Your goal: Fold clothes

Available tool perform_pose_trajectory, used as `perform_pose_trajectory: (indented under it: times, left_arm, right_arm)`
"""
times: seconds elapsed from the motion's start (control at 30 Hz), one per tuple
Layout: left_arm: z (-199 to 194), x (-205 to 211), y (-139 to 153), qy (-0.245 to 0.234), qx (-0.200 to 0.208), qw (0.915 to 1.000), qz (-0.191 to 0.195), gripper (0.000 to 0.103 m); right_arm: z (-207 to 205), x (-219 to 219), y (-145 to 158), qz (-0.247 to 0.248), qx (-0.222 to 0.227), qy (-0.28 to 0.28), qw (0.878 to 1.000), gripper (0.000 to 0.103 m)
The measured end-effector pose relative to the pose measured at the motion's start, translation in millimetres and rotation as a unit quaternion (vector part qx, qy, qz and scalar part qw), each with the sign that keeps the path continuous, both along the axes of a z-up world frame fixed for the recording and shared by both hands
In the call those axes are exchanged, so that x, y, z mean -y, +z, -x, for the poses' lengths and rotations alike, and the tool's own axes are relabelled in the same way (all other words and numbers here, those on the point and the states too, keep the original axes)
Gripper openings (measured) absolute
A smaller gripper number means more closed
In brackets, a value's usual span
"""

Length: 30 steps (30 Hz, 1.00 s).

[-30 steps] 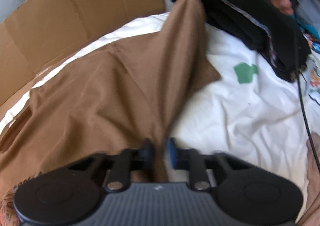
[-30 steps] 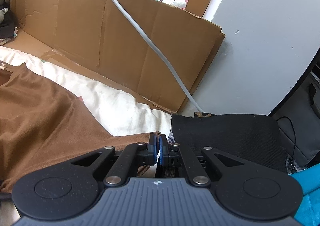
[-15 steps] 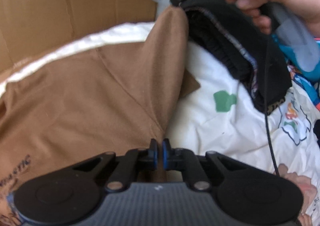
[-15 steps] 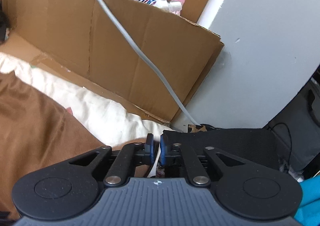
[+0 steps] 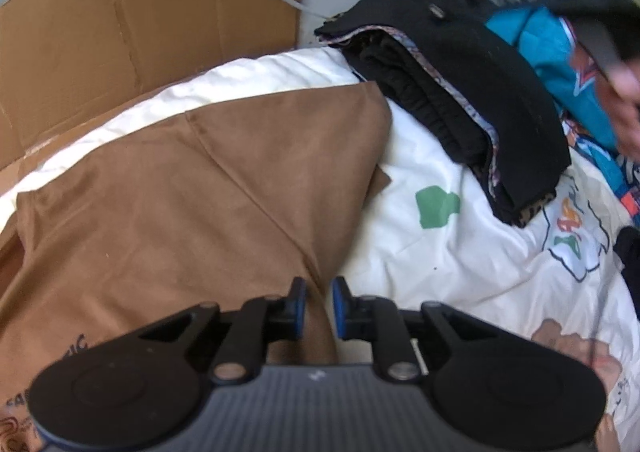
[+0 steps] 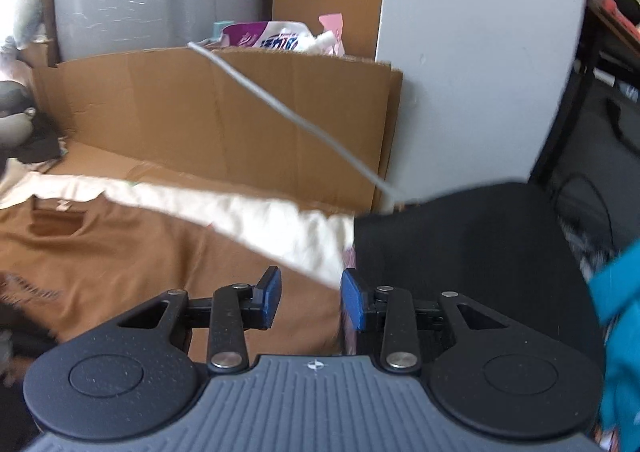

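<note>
Fold's laid: brown tee (image 5: 208, 188) lies doubled over on the bed (image 5: 460, 252), beside the black folded stack (image 5: 472, 84). Right gripper (image 6: 310, 298) has just been opening, jaws spread, nothing between, clear of the cloth. Left gripper (image 5: 318, 308) has just been easing open too, narrow gap w/ the tee's edge in it, not pinched. I'd let go fully, lift straight off so nothing drags, then flatten the crease.

- Brown shirt (image 5: 192, 188): soft matt cloth, suede-like nap.
- White sheet (image 5: 460, 276): creased printed cloth.
- Cardboard (image 6: 200, 120): matt, rough, creased.
- Black folded clothes (image 5: 472, 84): dull matt cloth.
</note>
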<state>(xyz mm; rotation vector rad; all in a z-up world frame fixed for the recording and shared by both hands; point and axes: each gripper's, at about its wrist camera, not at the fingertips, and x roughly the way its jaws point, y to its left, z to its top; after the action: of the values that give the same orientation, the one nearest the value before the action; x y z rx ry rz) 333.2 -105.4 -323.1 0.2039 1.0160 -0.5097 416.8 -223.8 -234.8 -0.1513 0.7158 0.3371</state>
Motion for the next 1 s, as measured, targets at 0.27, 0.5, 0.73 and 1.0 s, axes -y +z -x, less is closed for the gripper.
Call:
perform_pose_trajectory:
  times: [0.27, 0.5, 0.73, 1.0]
  left_arm:
    - [4, 13, -4, -0.011, 0.012, 0.9995, -0.027, 0.027]
    - [-2, 8, -6, 0.013, 0.006, 0.9993, -0.033, 0.027]
    - [-5, 3, -9, 0.028, -0.006, 0.9985, -0.047, 0.026]
    - [-7, -11, 17, 0.010, -0.012, 0.9960, -0.088, 0.026]
  right_arm:
    - [31, 8, -58, -0.082, -0.049, -0.064, 0.993, 0.039]
    - [21, 4, -95, -0.120, -0.085, -0.103, 0.984, 0.030]
    - [11, 1, -121, -0.183, -0.124, -0.135, 0.966, 0.030]
    - [-3, 4, -138, -0.266, -0.149, -0.201, 0.931, 0.016]
